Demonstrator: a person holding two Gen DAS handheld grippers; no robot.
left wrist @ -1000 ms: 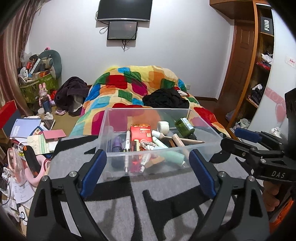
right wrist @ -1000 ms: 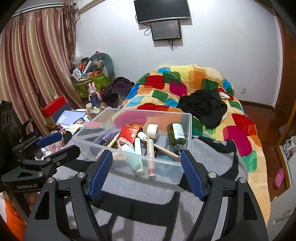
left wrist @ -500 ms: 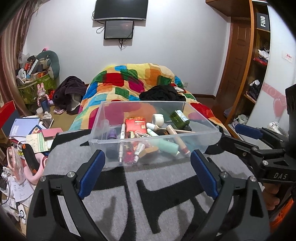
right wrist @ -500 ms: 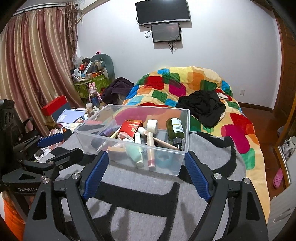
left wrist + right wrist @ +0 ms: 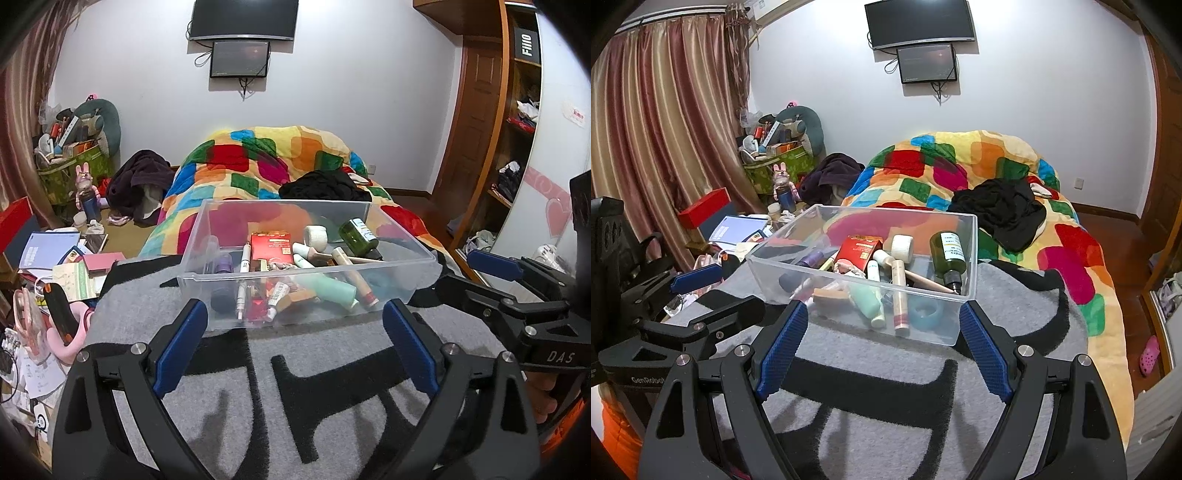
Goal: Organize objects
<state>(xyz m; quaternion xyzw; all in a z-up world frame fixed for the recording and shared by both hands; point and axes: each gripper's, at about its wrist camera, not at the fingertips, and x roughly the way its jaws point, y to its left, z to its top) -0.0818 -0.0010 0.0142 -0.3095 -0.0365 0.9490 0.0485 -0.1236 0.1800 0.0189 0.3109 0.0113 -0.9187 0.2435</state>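
- Your left gripper (image 5: 293,339) is spread wide with nothing between its blue pads, hovering over the grey-and-black blanket (image 5: 332,398) just short of the clear plastic bin (image 5: 258,275).
- Your right gripper (image 5: 882,347) is likewise wide and empty, near the bin's front wall.
- The bin sits on the blanket, holding a red box (image 5: 271,248), a green bottle (image 5: 948,254), and tubes that may be cosmetics; labels are too small to read.
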